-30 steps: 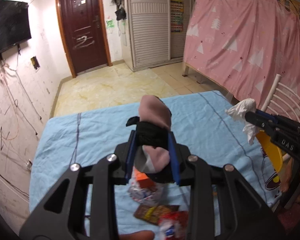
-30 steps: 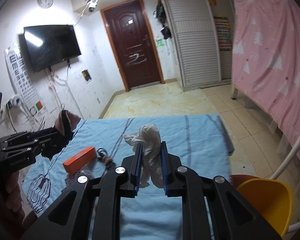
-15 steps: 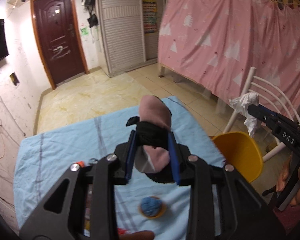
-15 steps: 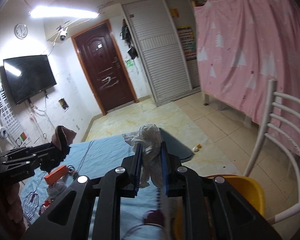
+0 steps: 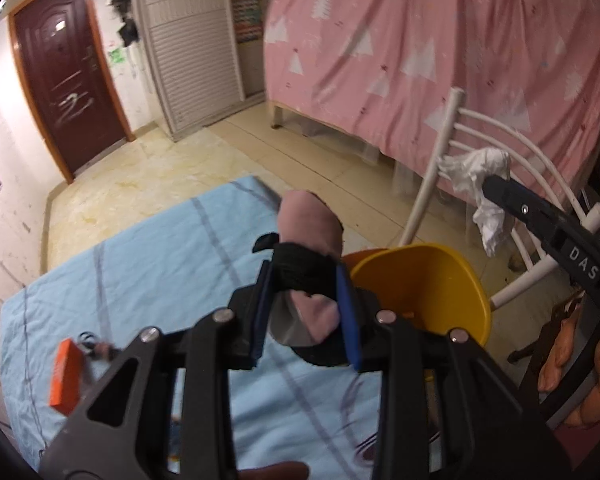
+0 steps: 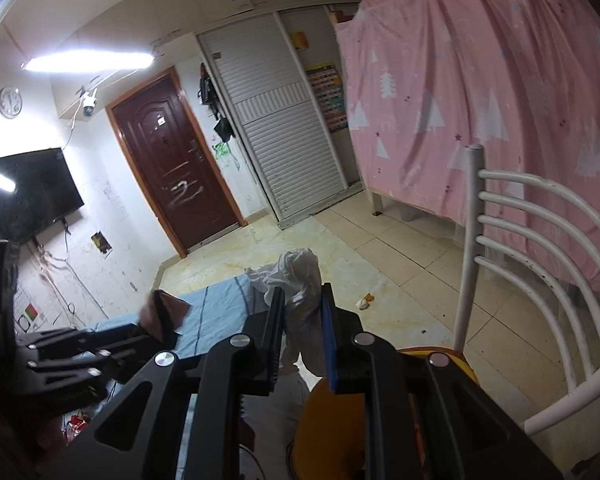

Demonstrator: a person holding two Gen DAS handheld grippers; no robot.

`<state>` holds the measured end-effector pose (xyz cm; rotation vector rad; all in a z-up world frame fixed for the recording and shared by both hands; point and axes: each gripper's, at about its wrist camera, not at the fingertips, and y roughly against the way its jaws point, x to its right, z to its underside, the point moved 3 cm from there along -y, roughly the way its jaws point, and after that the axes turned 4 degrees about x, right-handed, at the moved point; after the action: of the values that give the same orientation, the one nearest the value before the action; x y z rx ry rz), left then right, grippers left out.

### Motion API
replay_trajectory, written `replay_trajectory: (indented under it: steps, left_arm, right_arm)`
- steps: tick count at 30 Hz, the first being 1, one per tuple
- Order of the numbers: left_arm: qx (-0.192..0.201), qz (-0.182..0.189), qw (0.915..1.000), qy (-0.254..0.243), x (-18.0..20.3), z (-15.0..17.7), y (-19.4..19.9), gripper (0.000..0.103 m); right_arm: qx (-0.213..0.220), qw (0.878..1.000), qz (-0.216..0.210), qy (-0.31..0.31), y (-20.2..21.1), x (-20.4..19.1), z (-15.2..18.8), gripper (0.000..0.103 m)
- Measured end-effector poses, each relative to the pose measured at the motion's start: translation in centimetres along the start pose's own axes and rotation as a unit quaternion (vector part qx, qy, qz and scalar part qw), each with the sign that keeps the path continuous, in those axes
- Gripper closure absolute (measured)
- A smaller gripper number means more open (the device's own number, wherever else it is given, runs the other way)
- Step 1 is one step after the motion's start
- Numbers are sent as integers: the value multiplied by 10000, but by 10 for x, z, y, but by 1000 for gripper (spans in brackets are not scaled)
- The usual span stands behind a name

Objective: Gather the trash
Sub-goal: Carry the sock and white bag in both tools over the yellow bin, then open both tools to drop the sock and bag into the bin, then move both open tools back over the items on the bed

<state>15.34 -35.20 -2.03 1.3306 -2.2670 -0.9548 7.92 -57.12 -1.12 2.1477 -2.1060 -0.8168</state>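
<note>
L gripper (image 5: 306, 304) pinching a pink-black sock (image 5: 310, 236), R gripper (image 6: 302, 320) pinching a white tissue (image 6: 300, 276), both poised by the yellow bin (image 5: 428, 280) at 3 o'clock off the table (image 5: 140, 264), apparently for dropping

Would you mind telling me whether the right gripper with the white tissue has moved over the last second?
Yes. The right gripper, shut on the white tissue, has swung rightward off the blue table to above the yellow bin.

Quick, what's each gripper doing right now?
Left gripper: shut on the pink-and-black bundle.
Right gripper: shut on the white crumpled tissue.
</note>
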Motion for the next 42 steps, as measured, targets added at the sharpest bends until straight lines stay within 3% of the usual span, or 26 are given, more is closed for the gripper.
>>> replay_trajectory:
  steps: [4, 7, 11, 14, 18, 21, 25, 42]
  left_arm:
    - [-95, 187, 9996, -193, 32, -7, -17, 72]
    - [-203, 254, 9992, -221, 47, -12, -28, 56]
    - [-218, 278, 9990, -277, 58, -13, -32, 52]
    - [-256, 244, 9991, -234, 55, -9, -33, 52]
    - [-363, 282, 9989, -32, 43, -1, -32, 52]
    - [-409, 306, 9987, 76, 35, 3, -28, 52]
    - [-346, 344, 9986, 214, 22, 8, -16, 52]
    - [-55, -59, 9979, 635, -71, 23, 32, 52]
  right_arm:
    - [28, 9996, 105, -268, 6, 22, 0, 90]
    - [34, 9987, 219, -468, 7, 38, 0, 89]
    - [52, 9980, 236, -591, 6, 48, 1, 87]
    - [47, 9974, 249, -668, 3, 53, 1, 79]
    - [23, 9973, 261, -691, 1, 52, 3, 61]
    - [35, 9977, 224, -633, 2, 45, 4, 52]
    - [-8, 9989, 119, -443, -2, 26, 5, 49]
    - [-403, 9979, -360, 351, -25, -75, 25, 42]
